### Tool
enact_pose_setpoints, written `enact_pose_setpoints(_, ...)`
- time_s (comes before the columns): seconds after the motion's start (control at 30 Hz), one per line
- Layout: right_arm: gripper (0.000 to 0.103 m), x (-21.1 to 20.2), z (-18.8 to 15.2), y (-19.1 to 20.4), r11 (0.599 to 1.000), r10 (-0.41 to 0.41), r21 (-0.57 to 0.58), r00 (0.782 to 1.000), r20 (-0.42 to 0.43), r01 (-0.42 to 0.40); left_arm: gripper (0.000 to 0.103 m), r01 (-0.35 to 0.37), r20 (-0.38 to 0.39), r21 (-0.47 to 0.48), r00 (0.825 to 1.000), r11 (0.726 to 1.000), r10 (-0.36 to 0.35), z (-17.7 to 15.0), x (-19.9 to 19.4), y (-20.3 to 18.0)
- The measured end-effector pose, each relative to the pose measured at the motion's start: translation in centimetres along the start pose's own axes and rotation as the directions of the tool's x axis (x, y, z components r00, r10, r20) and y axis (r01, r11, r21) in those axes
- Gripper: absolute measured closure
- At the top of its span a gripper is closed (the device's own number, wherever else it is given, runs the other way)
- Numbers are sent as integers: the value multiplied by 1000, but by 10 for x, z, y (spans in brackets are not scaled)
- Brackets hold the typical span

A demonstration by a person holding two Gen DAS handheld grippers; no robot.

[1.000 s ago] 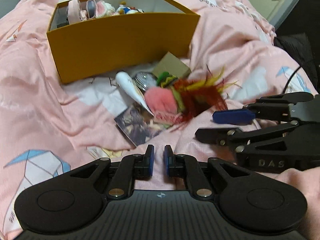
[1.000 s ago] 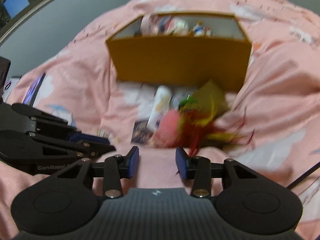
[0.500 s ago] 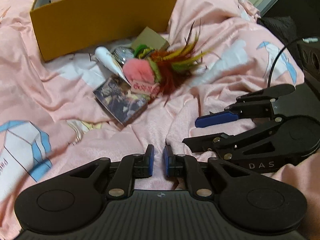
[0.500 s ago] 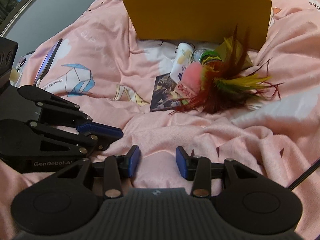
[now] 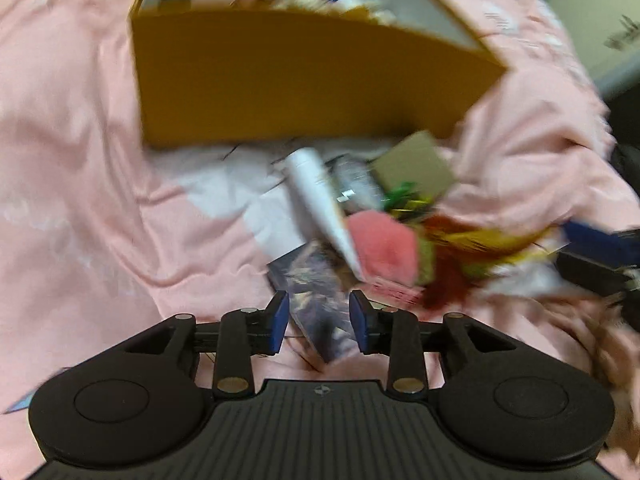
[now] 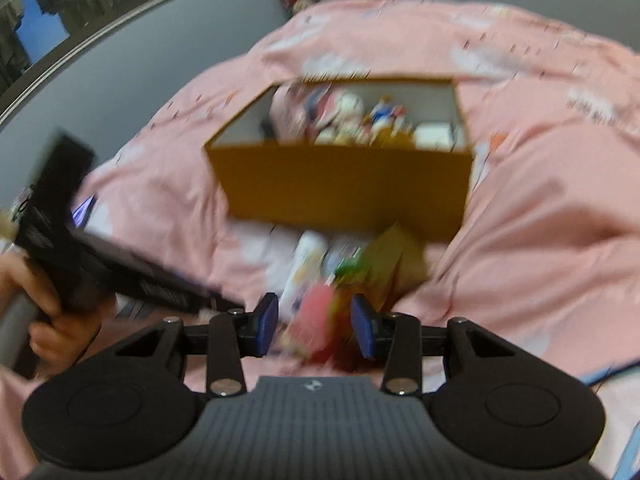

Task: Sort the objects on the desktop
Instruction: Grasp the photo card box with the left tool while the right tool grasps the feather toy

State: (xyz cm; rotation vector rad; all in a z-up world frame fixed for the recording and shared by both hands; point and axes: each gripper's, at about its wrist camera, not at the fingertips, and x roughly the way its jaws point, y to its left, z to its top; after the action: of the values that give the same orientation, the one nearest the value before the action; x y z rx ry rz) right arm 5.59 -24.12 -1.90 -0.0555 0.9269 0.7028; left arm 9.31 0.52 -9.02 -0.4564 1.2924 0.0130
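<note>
Straddling the picture card (image 5: 316, 312) with jaws parted, the left hand-held gripper (image 5: 319, 322) should close squarely — right hand-held gripper (image 6: 315, 324), also parted, frames the pink pompom (image 6: 316, 316).

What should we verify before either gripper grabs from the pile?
1. Left gripper open over the picture card: ok.
2. Right gripper open near the pink pompom: ok.
3. Nothing held in either: ok.
4. Yellow box open on top, with room: ok.
5. Card free of the white tube: not ok, the tube overlaps it.
6. Sharp view of contact: not ok, both views blurred.
</note>
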Motion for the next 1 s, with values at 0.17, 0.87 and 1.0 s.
enact_pose_setpoints(0.17,59,12,11,-8,992,-116,-32,991,70,118,53,55,-76,-84,995,995,-62,-2,29,14)
enact_pose_setpoints(0.87,55,93,-12,-67,981,4,192,990,-141,23,24,143,-196,-175,965,974,-177,-5,83,18)
enact_pose_setpoints(1.0,53,92,-14,-58,988,49,153,987,-154,-25,27,85,-150,-164,982,983,-110,-10,68,18)
